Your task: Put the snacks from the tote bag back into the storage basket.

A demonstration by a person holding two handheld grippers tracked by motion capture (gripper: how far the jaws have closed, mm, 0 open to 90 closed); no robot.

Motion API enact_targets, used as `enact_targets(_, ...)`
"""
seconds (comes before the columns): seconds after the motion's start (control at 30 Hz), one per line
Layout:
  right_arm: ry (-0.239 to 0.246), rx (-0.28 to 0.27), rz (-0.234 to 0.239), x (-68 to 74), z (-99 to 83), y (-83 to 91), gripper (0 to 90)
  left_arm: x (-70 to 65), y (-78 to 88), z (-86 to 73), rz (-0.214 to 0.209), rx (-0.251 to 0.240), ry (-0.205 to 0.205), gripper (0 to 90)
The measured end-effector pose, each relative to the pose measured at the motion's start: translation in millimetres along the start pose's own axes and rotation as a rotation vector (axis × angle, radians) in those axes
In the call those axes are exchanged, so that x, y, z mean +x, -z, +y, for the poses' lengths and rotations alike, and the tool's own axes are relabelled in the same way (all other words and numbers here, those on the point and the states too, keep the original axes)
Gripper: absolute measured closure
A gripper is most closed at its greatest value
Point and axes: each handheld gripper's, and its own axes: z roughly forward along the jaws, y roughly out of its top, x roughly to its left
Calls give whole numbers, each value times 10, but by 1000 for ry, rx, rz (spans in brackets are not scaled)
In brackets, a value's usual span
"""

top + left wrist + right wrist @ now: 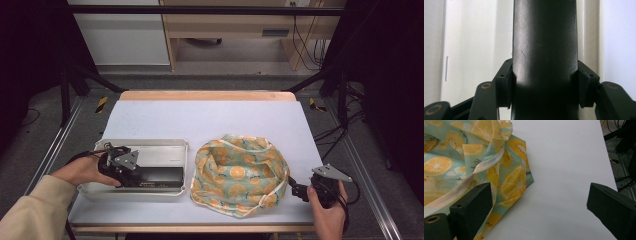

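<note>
Work surface: pale lilac-grey sheet over a board with a light wooden edge showing at 12 o'clock. Floor: grey, with yellow-and-black hazard tape marks at 10 o'clock and at 2 o'clock. Black frame struts rise at both sides, and a black crossbar spans the top. Beyond, a light wooden desk stands against a white panel. Dark cables hang at 1 o'clock. Both outer margins lie in deep shadow.
</note>
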Motion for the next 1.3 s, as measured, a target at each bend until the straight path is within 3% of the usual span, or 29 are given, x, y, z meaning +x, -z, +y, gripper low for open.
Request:
enact_targets(0.43, 5, 3, 1, 11, -2, -8, 65, 49, -42, -30, -24, 8, -7, 428)
enact_targets(0.67, 6, 5, 8, 23, -3, -11, 65, 61, -50, -47, -33, -9, 10, 418)
enact_targets(0.93, 6, 10, 10, 26, -3, -13, 65, 46, 14, -46, -9, -42, 92, 220)
enact_targets(1.3, 6, 12, 8, 30, -2, -14, 65, -48, 134, 103, 31, -82, 90, 122)
